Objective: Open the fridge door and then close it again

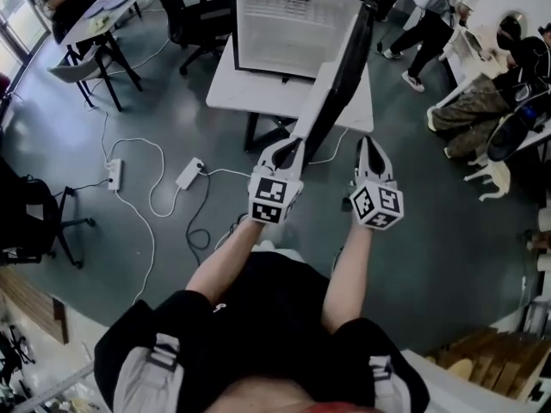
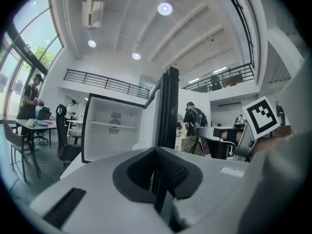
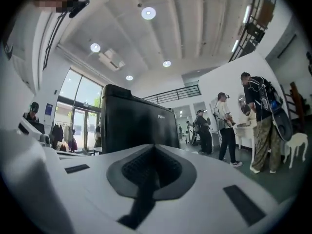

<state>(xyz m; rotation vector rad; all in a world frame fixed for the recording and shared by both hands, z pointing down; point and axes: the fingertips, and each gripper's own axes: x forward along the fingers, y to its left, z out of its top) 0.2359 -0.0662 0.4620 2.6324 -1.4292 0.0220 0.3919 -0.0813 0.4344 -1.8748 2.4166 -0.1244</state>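
Observation:
A small fridge (image 1: pixel 293 24) stands on a white table (image 1: pixel 228 84) with its white inside showing. Its black door (image 1: pixel 340 84) is swung out toward me, edge-on in the head view. My left gripper (image 1: pixel 291 147) is shut and empty, just left of the door's near edge. My right gripper (image 1: pixel 370 144) is shut and empty too, on the door's right side. The left gripper view looks over the shut left gripper (image 2: pixel 158 172) at the door's edge (image 2: pixel 170 106) and the open compartment (image 2: pixel 114 130). The right gripper view shows the shut right gripper (image 3: pixel 151 172) facing the door's black outer face (image 3: pixel 136 123).
Cables and a power strip (image 1: pixel 189 175) lie on the grey floor left of the table. Office chairs (image 1: pixel 202 15) and a desk (image 1: pixel 108 7) stand at the back left. People (image 1: pixel 469 101) sit and stand at the right by white furniture.

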